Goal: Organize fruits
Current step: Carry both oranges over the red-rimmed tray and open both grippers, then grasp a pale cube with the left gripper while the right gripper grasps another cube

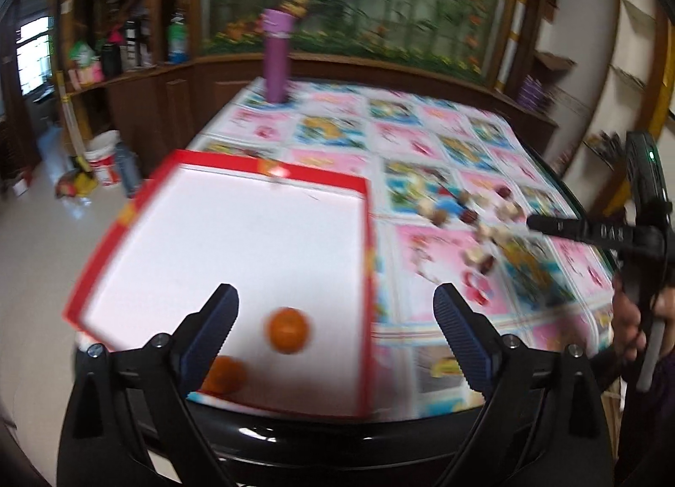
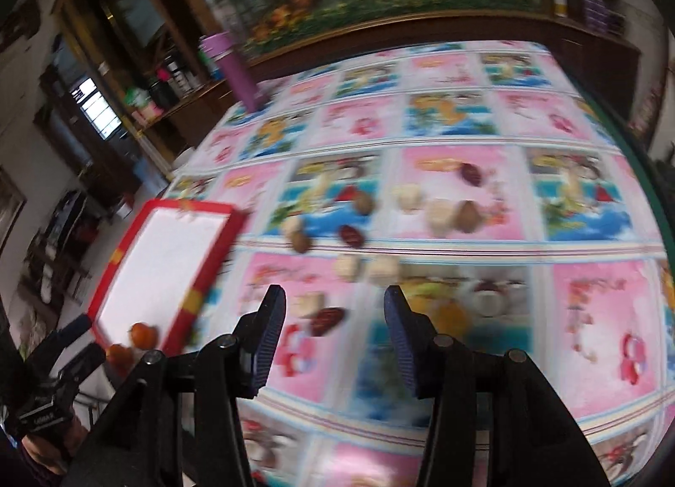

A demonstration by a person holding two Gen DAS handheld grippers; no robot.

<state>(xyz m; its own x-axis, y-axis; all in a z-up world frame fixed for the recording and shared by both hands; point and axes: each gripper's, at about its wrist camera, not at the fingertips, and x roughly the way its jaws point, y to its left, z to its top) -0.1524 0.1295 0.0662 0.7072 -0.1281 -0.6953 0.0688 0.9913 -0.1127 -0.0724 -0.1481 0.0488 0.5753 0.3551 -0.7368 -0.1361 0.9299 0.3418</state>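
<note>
A white tray with a red rim (image 1: pixel 270 168) sits at the table's left. Two oranges lie in its near end: one (image 1: pixel 289 330) in the open, the other (image 1: pixel 223 375) partly behind my left finger. My left gripper (image 1: pixel 335 297) hangs open above that end, holding nothing. To the right, dates and pale nuts (image 1: pixel 464 217) are scattered on the tablecloth. My right gripper (image 2: pixel 333 297) is open over them. A dark red date (image 2: pixel 327 320) and a pale piece (image 2: pixel 310 303) lie on the cloth below the gap, untouched. Both views are blurred.
A purple bottle (image 1: pixel 276 56) stands at the far left of the table. The patterned pink and blue tablecloth (image 2: pixel 590 318) covers the top. The dark table edge (image 1: pixel 337 440) runs close below my left gripper. Shelves and a flower mural stand behind.
</note>
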